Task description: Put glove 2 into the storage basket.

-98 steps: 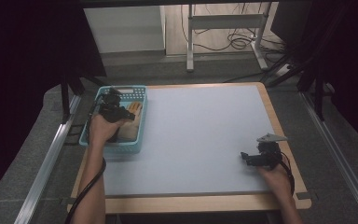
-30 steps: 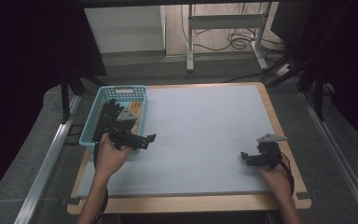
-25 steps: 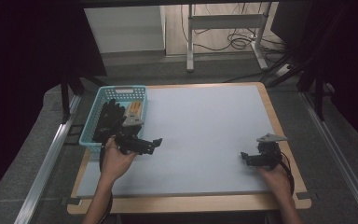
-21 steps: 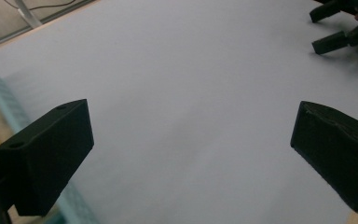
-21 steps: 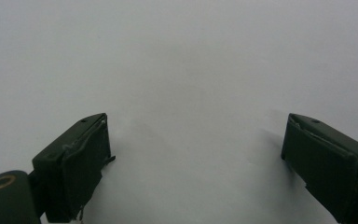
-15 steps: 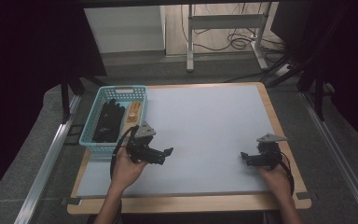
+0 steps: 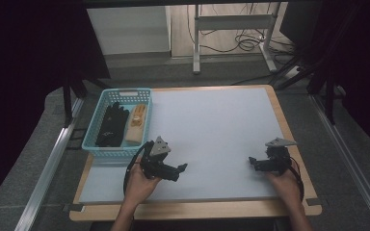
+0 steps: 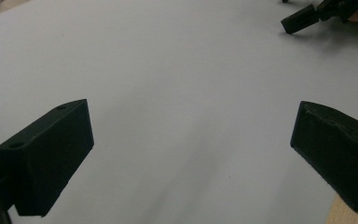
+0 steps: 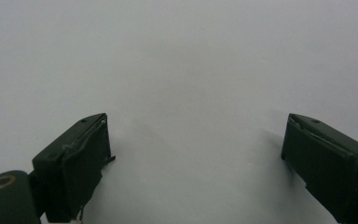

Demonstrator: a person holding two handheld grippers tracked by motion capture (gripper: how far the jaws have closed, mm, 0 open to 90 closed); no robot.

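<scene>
Left gripper (image 7: pixel 182 168) low over pale surface (image 7: pixel 212 125), jaws wide apart, empty, right gripper (image 7: pixel 252 161) near right edge, jaws likewise apart (nothing between them), blue basket (image 7: pixel 92 144) at left holding black gloves (image 7: pixel 112 126) beside tan item (image 7: pixel 137 122).

basket (image 7: pixel 94 126): light blue, open lattice walls
glove (image 7: pixel 112 126): black
wooden piece (image 7: pixel 136 124): pale tan
mat (image 7: pixel 212 130): plain pale grey-white
table (image 7: pixel 289 126): light wood edge
left gripper (image 7: pixel 182 168): black, grey plate on top
right gripper (image 7: pixel 251 161): black, grey plate on top
floor (image 7: pixel 38 159): dark grey
</scene>
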